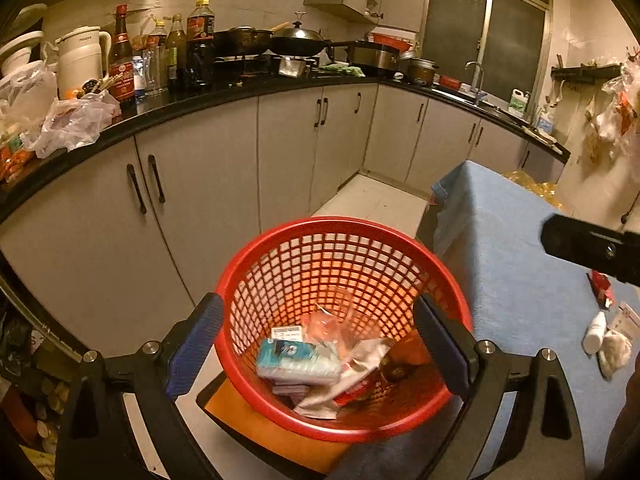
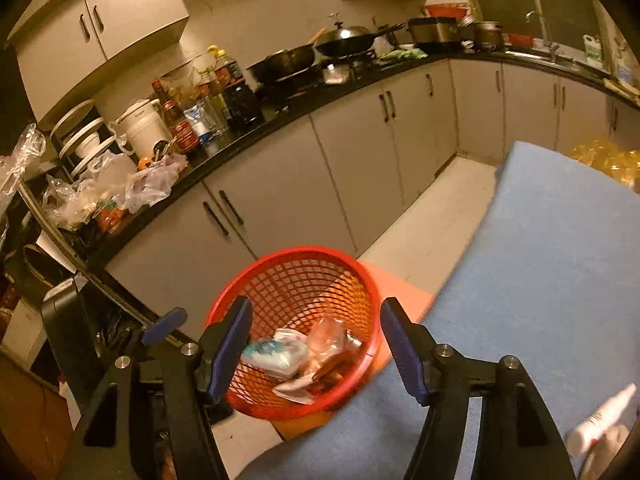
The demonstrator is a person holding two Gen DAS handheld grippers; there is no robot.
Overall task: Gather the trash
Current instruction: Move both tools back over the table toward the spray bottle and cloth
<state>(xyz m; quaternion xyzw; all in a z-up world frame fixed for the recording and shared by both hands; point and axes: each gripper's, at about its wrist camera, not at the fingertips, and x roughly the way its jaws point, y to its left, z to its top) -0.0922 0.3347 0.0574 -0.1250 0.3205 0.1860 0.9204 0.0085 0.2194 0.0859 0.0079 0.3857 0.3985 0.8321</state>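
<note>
- Left gripper (image 1: 320,344) gapes empty above the red basket (image 1: 344,228) of trash, beside the bench's left edge.
- Right gripper (image 2: 316,348) likewise apart, empty.
- Only the left view shows a red packet (image 1: 600,286) near the bench's right edge.

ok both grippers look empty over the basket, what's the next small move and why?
Probably swing the right gripper back over the blue cloth toward the white bottle. Both grippers' fingers stand open with nothing between them, the red basket already holds trash, and the bottle and crumpled tissue remain on the cloth.
</note>
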